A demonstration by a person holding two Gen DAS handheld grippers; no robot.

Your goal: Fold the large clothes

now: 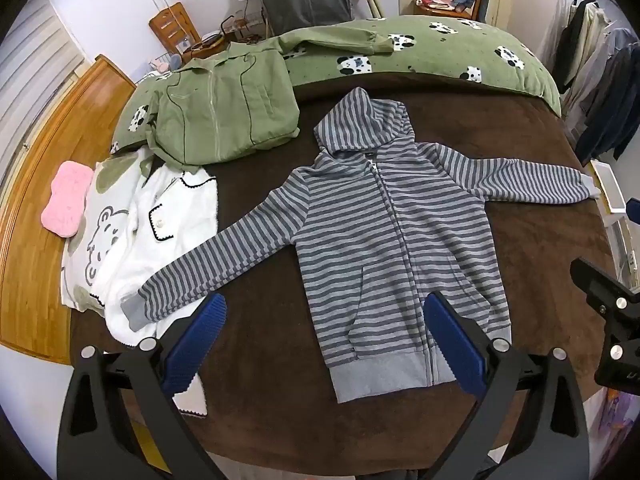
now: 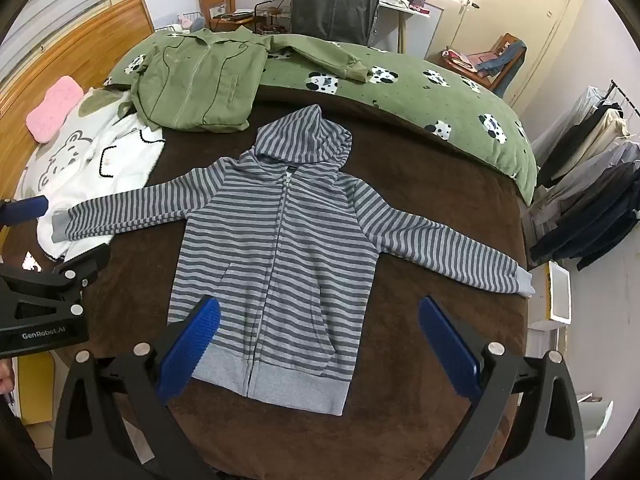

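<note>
A grey striped zip hoodie [image 1: 384, 224] lies flat, face up, on the brown bedspread [image 1: 260, 400], sleeves spread out and hood pointing away; it also shows in the right wrist view [image 2: 276, 248]. My left gripper [image 1: 322, 340] is open and empty, held above the hoodie's hem and left sleeve cuff. My right gripper [image 2: 318, 344] is open and empty above the hem's right part. The left gripper's body shows at the left edge of the right wrist view [image 2: 40, 300]; the right gripper's body shows at the right edge of the left wrist view [image 1: 612, 320].
A green zip jacket [image 1: 224, 116] lies at the back left, a white cardigan [image 1: 160, 232] and bear-print cloth beside the hoodie's left sleeve. A pink pad [image 1: 66, 198] rests on the wooden headboard. A green panda duvet [image 1: 440, 48] lines the far edge. A clothes rack [image 2: 592, 184] stands right.
</note>
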